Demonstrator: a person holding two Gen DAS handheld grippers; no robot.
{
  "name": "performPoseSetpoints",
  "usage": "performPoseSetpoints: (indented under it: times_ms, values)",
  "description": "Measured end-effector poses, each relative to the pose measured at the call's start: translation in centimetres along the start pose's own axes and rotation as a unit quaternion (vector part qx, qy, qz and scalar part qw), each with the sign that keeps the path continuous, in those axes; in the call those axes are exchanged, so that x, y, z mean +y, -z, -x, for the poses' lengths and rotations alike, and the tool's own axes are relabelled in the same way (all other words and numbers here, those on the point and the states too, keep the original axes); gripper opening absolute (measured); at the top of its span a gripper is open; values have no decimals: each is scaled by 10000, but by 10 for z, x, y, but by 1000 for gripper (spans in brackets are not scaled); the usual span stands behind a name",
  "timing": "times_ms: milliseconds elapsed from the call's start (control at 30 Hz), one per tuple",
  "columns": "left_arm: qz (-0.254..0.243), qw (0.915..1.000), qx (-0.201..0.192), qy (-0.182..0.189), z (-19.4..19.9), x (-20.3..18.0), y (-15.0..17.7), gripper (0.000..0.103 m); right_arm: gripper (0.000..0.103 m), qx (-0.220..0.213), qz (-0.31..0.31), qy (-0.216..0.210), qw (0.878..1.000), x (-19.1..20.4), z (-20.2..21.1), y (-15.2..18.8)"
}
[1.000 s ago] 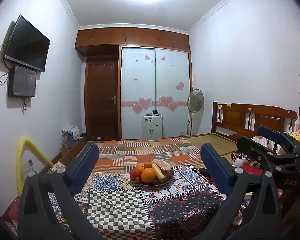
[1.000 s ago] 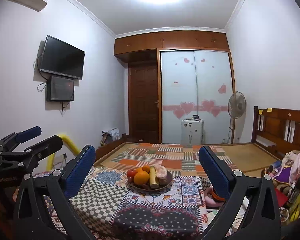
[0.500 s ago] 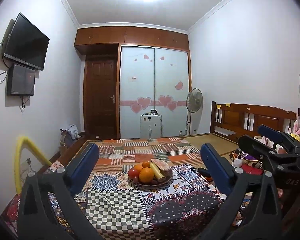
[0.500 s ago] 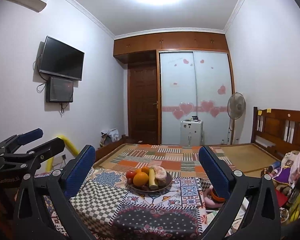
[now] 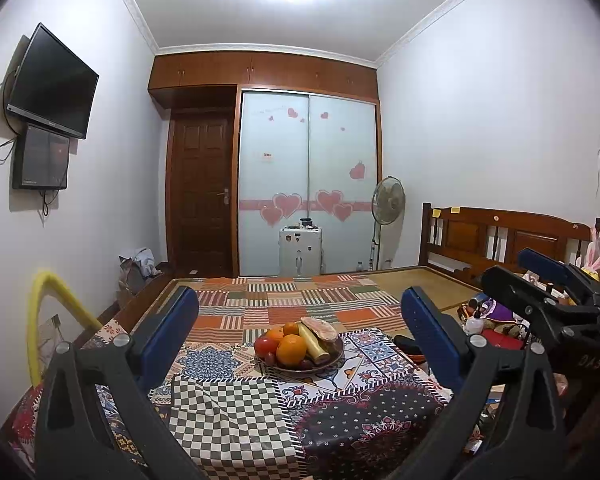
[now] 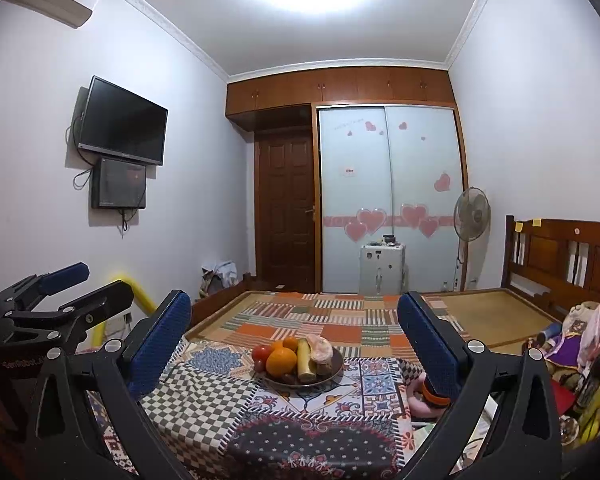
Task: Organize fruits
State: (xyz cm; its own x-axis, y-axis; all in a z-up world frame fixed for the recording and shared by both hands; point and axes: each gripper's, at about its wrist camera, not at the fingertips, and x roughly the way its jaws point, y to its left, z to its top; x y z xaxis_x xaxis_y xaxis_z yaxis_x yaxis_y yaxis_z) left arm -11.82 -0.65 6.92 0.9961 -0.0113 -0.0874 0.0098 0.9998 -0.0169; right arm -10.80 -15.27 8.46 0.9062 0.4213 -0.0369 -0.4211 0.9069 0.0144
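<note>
Both cameras are showing almost the same scene as half a second ago; the plate (image 5: 300,362) is sitting slightly lower in the left view, so the grippers are drifting only a little. The left gripper (image 5: 298,330) is hanging with its jaws wide apart and nothing between the blue pads (image 5: 168,330). The right gripper (image 6: 294,330) is likewise spread wide and holding nothing; its body is also appearing at the right edge of the left view.

The plate is resting on a patterned cloth (image 5: 236,408) covering a table, well ahead of both grippers and centred between each pair of fingers. It is carrying the fruit: an orange (image 5: 291,349) at the front, a tomato (image 5: 266,346) to its left, a banana (image 5: 314,344) lying lengthwise to its right, and a pale pinkish piece (image 5: 319,328) at the back (its kind cannot be told). Small dark fruits are lying along the front rim.

Behind the table, a patchwork bedspread (image 5: 284,300) is covering a wooden bed. A fan (image 5: 388,200) is standing by the wardrobe, and a TV (image 5: 52,82) is hanging on the left wall.
</note>
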Motion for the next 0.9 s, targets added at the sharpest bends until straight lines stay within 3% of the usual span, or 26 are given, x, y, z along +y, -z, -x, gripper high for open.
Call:
performPoseSetpoints:
  times_ms: [900]
  values:
    - [44,9999,92,79,-7,0,3,103,103,-23,-16,-32,10000,5,-5,-3]
